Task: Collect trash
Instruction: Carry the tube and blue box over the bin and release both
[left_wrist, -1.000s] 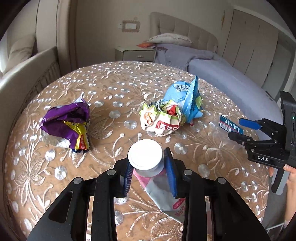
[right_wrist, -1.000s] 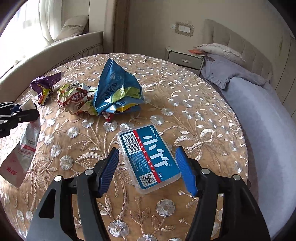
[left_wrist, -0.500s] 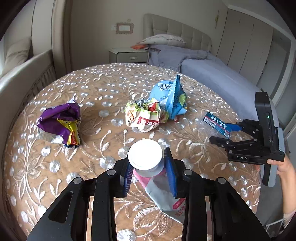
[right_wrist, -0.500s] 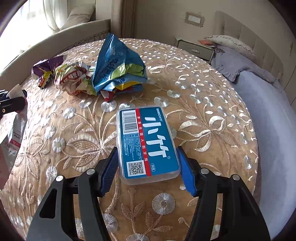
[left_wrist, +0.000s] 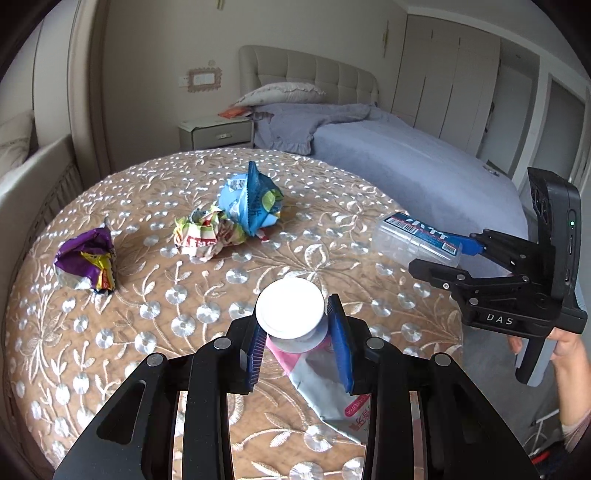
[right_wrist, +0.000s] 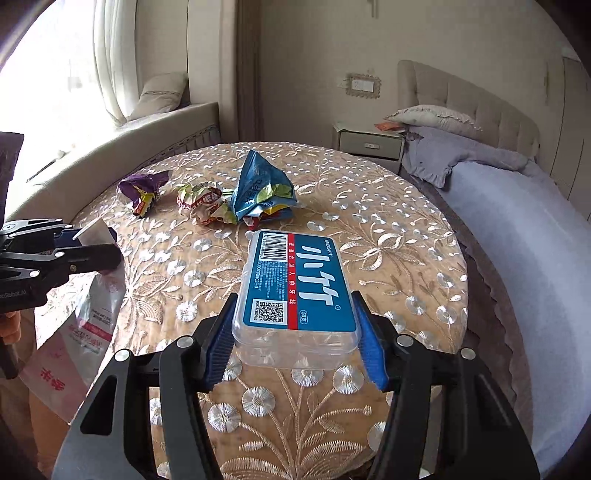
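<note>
The right hand-held gripper (right_wrist: 297, 332) holds a clear plastic box (right_wrist: 295, 291) with a blue label. Its two blue pads press on the long sides of the box, near the end that is closer to the camera. The box is raised above the round table (right_wrist: 406, 266) and lies almost flat, with the label upward. In the left wrist view the same right hand-held gripper (left_wrist: 443, 254) is at the right edge of the table, pointing toward the left, and the box (left_wrist: 415, 240) sticks out from its fingers over the table's edge. The person's right hand (left_wrist: 565, 341) grips the handle from below.

The left hand-held gripper (left_wrist: 295, 332) is closed on a pouch (left_wrist: 321, 373) with a white round cap (left_wrist: 290, 308); the blue pads squeeze it just under the cap, and the pink and silver body hangs down. In the right wrist view this left hand-held gripper (right_wrist: 70, 240) is at the left side, level, and the pouch (right_wrist: 81, 317) hangs beside the table's edge.

Three pieces of trash lie on the embroidered tablecloth: a purple wrapper (left_wrist: 86, 260) at the left, a crumpled red and white wrapper (left_wrist: 205, 236) in the middle, and a blue chip bag (left_wrist: 251, 206) touching it. A bed (left_wrist: 424, 166) with grey-blue cover stands behind the table, and a nightstand (left_wrist: 216, 133) beside it.
</note>
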